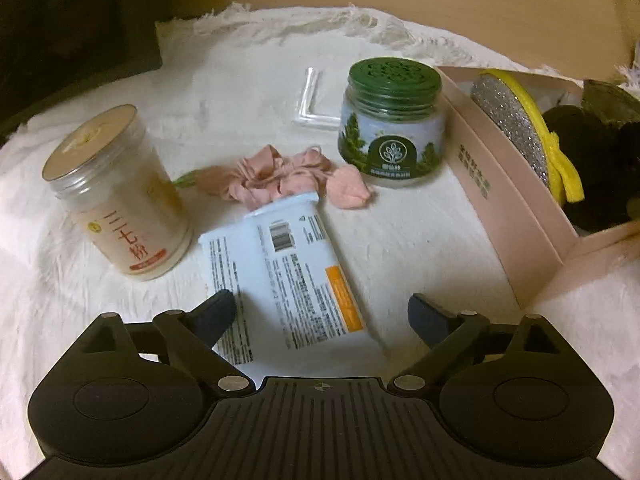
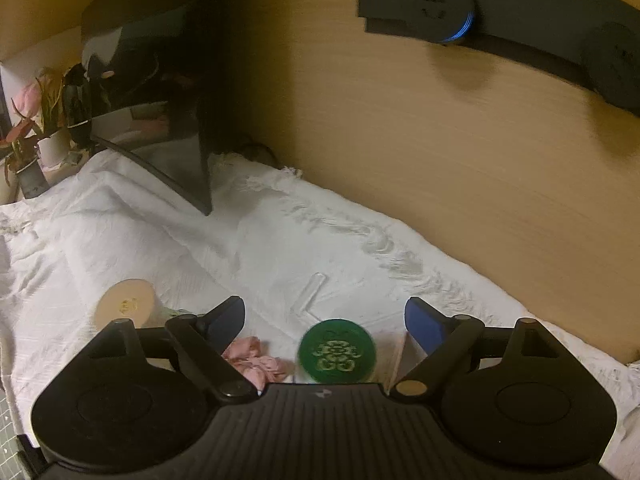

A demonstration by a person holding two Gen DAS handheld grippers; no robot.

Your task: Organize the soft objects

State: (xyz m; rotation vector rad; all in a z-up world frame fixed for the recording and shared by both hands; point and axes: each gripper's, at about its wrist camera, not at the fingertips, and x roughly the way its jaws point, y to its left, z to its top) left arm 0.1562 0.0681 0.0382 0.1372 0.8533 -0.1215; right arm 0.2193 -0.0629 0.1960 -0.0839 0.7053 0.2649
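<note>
Both grippers, left gripper [image 1: 322, 312] and right gripper [image 2: 324, 320], gape apart; the pink fabric flower [image 1: 276, 178] lies partly hidden behind the white plastic pouch [image 1: 288, 280].

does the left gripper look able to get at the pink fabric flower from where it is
Probably yes. The left gripper is open, and the pink fabric flower lies exposed on the white cloth ahead. The white tube lies between them, so it would likely reach over it.

Jars [image 1: 116, 196] flanking pink fabric [image 1: 280, 180]
</note>
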